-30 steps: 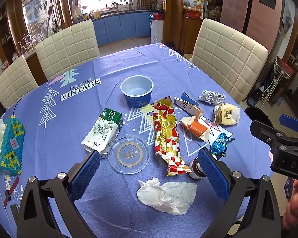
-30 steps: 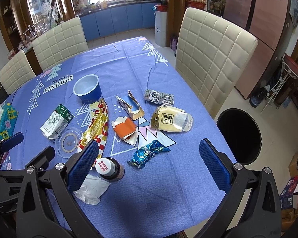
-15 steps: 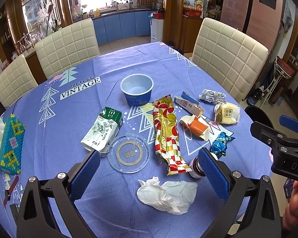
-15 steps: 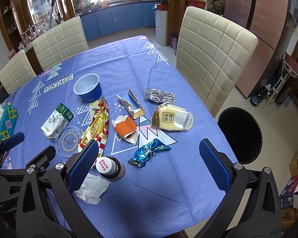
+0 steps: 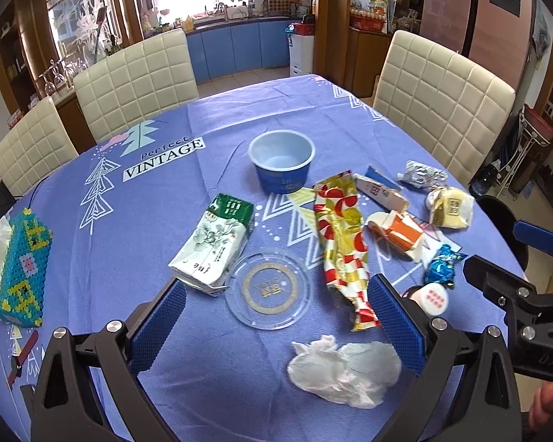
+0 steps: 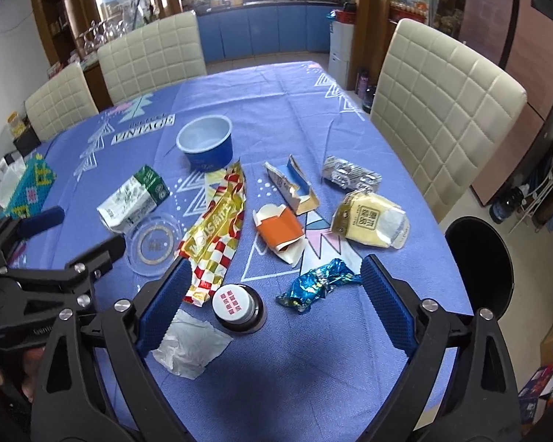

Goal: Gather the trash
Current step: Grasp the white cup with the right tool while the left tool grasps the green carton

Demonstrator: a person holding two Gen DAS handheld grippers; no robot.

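Note:
Trash lies on the blue tablecloth: a blue cup, a green-white carton, a clear lid, a red-gold wrapper and a crumpled tissue. My left gripper hangs open above the lid and tissue, touching nothing. My right gripper hovers over a white-capped bottle and a blue foil wrapper. Its jaws are closing, still wide, and the pads press on neither. An orange box, a yellow bag, a torn box and a silver wrapper lie beyond.
A black bin stands on the floor off the table's right edge. Cream chairs ring the table. A beaded tissue box sits at the left edge. In the right wrist view the left gripper sits close at the left.
Both grippers have come lower and closer to the table, so the trash looks larger. The right view has rolled a little and its jaws stand slightly narrower.

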